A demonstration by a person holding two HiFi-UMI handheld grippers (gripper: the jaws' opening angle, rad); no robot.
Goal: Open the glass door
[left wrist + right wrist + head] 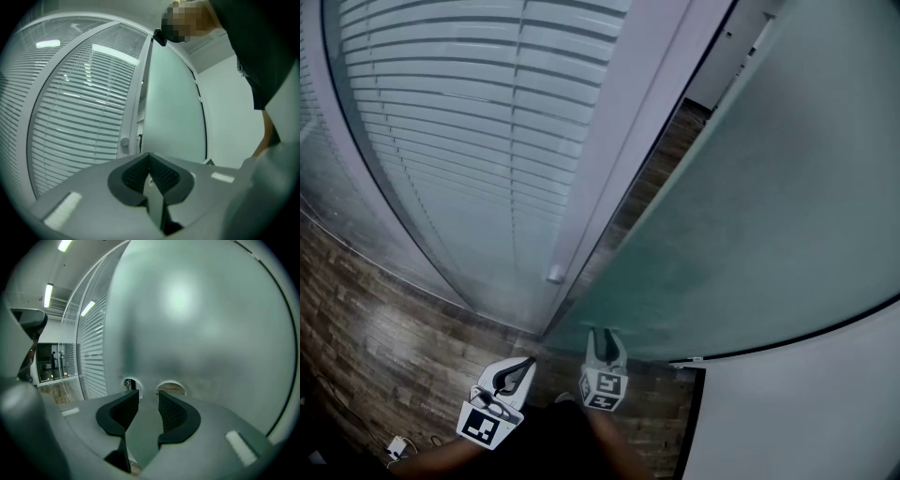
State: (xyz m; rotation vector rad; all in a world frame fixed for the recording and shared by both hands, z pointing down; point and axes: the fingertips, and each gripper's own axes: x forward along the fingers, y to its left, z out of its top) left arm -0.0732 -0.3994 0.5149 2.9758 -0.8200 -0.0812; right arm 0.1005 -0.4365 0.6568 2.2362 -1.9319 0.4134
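We take this for an office: a curved glass partition with slatted blinds at ten o'clock, a frosted glass door at two, wood-plank floor at eight, and ceiling strip lights.

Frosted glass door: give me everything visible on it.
The glass door is one large frosted, grey-green pane with a thin dark edge, no handle in view. Two round clear spots sit near one edge. It stands upright beside the white frame post, a narrow gap between them showing wood floor. The right gripper faces it close up, jaws apart and empty; contact can't be told.
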